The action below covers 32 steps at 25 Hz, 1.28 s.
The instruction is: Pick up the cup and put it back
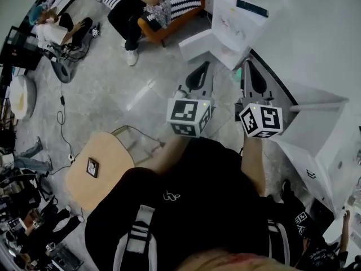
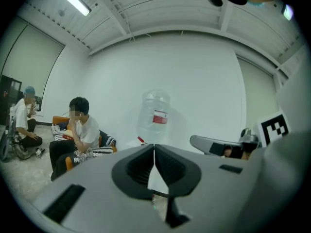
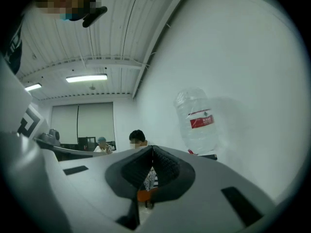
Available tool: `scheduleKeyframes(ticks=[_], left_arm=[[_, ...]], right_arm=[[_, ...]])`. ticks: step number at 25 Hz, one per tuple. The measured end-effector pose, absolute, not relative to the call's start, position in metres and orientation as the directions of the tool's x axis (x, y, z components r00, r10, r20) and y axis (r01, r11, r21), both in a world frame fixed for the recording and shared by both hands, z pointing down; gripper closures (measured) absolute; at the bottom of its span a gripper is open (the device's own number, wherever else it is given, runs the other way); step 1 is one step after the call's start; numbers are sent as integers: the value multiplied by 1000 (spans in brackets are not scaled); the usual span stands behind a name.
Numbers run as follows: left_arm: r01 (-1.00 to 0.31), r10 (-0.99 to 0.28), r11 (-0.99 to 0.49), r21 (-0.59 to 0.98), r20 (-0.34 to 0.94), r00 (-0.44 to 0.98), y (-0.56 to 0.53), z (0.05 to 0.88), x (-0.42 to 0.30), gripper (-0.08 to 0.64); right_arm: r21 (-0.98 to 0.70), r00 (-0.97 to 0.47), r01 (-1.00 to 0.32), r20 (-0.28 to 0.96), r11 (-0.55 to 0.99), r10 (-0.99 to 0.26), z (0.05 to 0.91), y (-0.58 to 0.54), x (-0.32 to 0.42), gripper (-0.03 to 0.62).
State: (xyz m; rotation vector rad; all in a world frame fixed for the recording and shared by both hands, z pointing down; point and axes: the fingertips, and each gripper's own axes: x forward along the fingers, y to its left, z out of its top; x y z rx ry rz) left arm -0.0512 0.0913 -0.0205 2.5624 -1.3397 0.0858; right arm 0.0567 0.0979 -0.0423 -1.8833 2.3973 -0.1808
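No cup shows in any view. In the head view, my left gripper [image 1: 200, 69] and my right gripper [image 1: 251, 66] are held side by side in front of the person's chest, above the floor, each with its marker cube behind it. In the left gripper view, the left gripper [image 2: 154, 152] has its jaws pressed together with nothing between them. The right gripper [image 3: 152, 154] is shut and empty too. Both point towards a white wall where a clear water bottle [image 2: 154, 114] [image 3: 197, 123] with a red label stands.
White boxes [image 1: 240, 16] and a white table [image 1: 316, 123] stand to the right. A round wooden stool [image 1: 98, 168] is at the lower left. A person sits on an orange sofa [image 1: 169, 24] at the far side, and cables [image 1: 61, 109] trail on the floor.
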Motion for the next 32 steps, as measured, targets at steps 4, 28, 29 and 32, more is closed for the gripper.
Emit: scheduleKeyframes(ticks=[4,28,29,32], left_arm=[[-823,-805,-539,178,179,566,28,-19,-61,546],[-818,-793,-568,95,201,575,-213,46,-9,546],[-823,-799,-561,93,197,568,-215,55,-6,546],[-837,-819,-533,120,176,547,-221,90,4,546]], right_arm=[[-75,-290,-955,6,289,-957,-50,35,28,581],[-24,-306,-952,111,305,-946,24,-165,59,581],[-2,-319,-947,114,321,-941,33,-167,62,581],[10,-347,-936,129,351,-929,73,-171,70,581]])
